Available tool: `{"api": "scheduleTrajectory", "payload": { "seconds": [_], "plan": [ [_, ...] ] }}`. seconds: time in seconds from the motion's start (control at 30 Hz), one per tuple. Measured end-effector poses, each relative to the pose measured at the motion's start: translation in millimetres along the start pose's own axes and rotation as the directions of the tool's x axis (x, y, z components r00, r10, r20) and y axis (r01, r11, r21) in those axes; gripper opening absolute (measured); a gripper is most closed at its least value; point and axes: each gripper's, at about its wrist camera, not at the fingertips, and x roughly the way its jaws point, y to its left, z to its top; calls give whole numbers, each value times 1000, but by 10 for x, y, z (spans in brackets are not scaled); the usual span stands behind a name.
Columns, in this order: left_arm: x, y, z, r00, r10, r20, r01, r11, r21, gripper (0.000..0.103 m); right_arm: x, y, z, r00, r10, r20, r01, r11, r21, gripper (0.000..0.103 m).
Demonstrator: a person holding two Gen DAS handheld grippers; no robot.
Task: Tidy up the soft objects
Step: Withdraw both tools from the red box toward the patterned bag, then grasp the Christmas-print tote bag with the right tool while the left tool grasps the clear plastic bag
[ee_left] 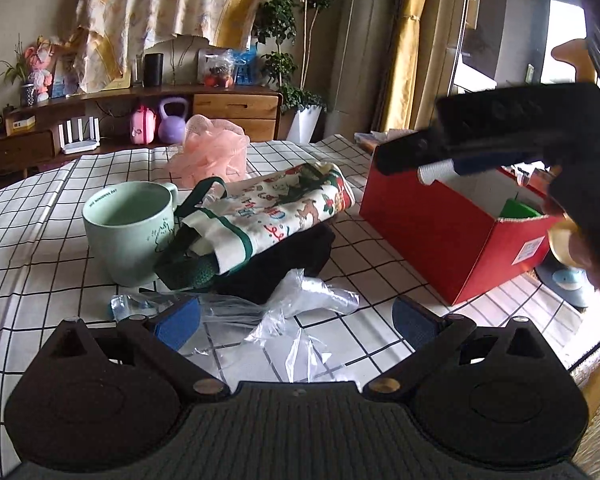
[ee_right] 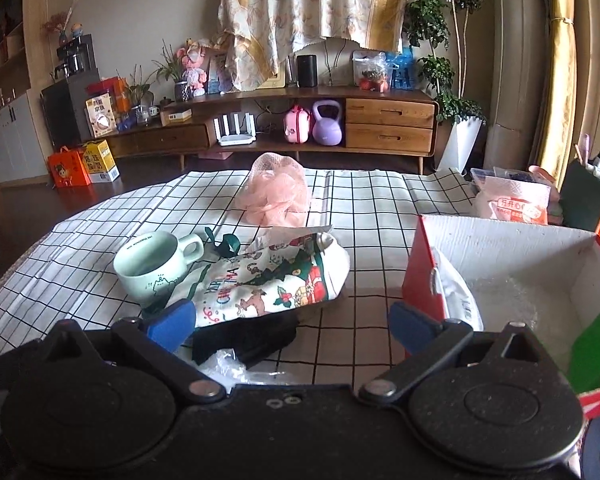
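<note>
A Christmas-print cloth bag (ee_left: pixel 276 208) with green straps lies on a folded black cloth (ee_left: pixel 284 264), beside a mint green mug (ee_left: pixel 130 232). A pink mesh bath puff (ee_left: pixel 210 150) sits behind them. Crumpled clear plastic (ee_left: pixel 284 312) lies in front of my left gripper (ee_left: pixel 296 322), which is open and empty. My right gripper (ee_right: pixel 292 326) is open and empty, low over the black cloth (ee_right: pixel 248 340) and next to the red box (ee_right: pixel 424 276). In the left wrist view the right gripper (ee_left: pixel 440 160) hovers above the red box (ee_left: pixel 440 232). The bag (ee_right: pixel 276 280), mug (ee_right: pixel 152 264) and puff (ee_right: pixel 276 194) also show in the right wrist view.
The red box holds a white pouch (ee_right: pixel 456 296), bubble wrap and a green block (ee_right: pixel 596 352). The table has a checked cloth (ee_left: pixel 40 248). Snack packets (ee_right: pixel 512 200) lie at the far right edge. A wooden sideboard (ee_right: pixel 300 124) stands beyond the table.
</note>
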Motion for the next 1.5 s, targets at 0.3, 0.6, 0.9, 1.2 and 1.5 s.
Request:
{"api": "scheduleTrajectory", "payload": {
  "seconds": [0.3, 0.6, 0.9, 1.2, 1.5],
  "plan": [
    [343, -4, -21, 1000, 12, -9, -12, 998, 63, 103, 497, -6, 105, 999, -23, -45, 25, 999, 32, 102],
    [617, -101, -62, 999, 3, -39, 2, 993, 119, 98, 954, -198, 118, 994, -18, -112, 41, 978, 207, 99],
    [783, -55, -57, 998, 25, -50, -18, 991, 136, 75, 1186, -408, 46, 991, 14, -135, 38, 924, 379, 89],
    [806, -162, -120, 998, 35, -43, -25, 975, 219, 46, 1219, -387, 26, 990, 51, -130, 10, 905, 426, 67],
    [760, -130, -104, 998, 56, -31, -49, 979, 199, 39, 1038, -359, 89, 997, 39, -67, -5, 896, 445, 41]
  ]
}}
